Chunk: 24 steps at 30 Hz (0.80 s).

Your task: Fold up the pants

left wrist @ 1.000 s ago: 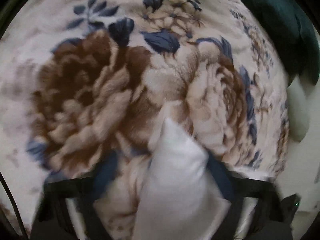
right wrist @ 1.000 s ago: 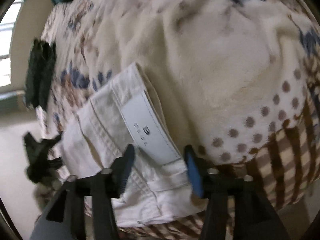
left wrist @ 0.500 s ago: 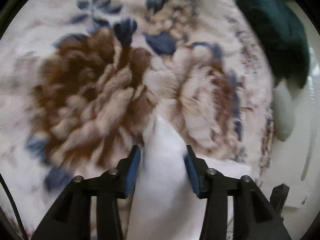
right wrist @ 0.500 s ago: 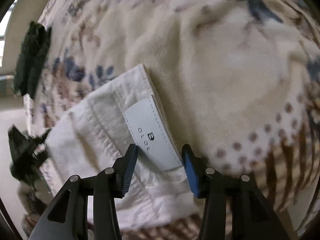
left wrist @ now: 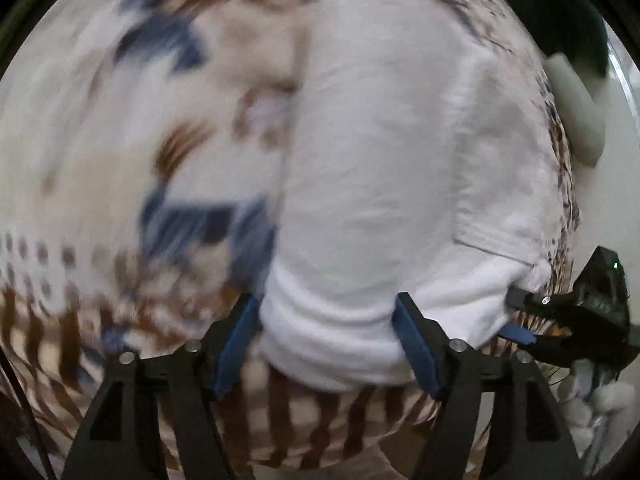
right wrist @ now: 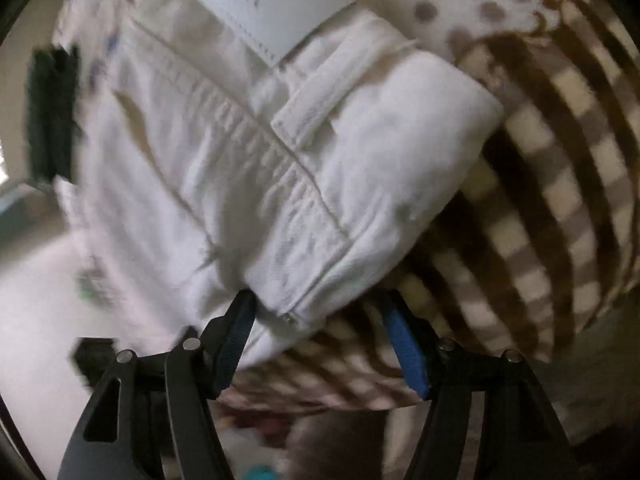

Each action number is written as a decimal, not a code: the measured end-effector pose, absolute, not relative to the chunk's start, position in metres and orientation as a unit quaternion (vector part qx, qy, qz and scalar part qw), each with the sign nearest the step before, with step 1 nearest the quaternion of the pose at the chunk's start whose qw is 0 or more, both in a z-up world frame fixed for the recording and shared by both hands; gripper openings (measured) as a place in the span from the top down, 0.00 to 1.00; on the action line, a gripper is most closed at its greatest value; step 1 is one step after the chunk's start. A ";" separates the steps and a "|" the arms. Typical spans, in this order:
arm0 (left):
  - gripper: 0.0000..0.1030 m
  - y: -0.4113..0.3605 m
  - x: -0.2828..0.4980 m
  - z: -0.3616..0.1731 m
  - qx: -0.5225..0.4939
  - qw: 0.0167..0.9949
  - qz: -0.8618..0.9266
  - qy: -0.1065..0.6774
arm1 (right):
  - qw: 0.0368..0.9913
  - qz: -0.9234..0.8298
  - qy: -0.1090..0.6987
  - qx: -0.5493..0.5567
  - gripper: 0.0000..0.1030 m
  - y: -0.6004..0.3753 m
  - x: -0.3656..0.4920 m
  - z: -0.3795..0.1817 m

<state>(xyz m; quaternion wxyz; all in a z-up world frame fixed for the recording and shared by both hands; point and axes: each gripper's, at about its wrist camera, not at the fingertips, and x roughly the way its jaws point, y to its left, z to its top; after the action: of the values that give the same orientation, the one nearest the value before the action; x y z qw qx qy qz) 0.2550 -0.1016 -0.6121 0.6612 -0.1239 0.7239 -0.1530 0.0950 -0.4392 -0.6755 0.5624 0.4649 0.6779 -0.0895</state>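
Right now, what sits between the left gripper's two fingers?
In the left wrist view, the folded edge of the white pants bulges between the open fingers of the left gripper, over the striped border of the blanket.

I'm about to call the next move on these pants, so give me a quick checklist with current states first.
1. Left gripper open: ok, fingers spread either side of the pants' folded edge.
2. Right gripper open: ok, fingers apart at the waistband corner.
3. Either gripper pinching cloth: cannot tell; in both views the fabric lies between the fingers, contact unclear.
4. Pants folded: ok, a thick rounded fold shows at the near edge and the label faces up.
5. Pants fully on the blanket: cannot tell; the near edge lies close to the blanket's edge.
6. Views sharp: not ok, both are motion-blurred.
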 end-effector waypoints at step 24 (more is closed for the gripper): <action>0.66 -0.119 0.361 -0.592 -0.154 0.622 -0.232 0.732 | 0.529 -0.001 0.747 0.402 0.72 -0.274 0.126 -0.685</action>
<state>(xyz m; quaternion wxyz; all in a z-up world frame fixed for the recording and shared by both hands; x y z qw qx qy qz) 0.3611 -0.1187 -0.5924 0.6216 -0.1542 0.7322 -0.2321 0.1263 -0.2740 -0.6850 0.5292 0.4023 0.7471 -0.0011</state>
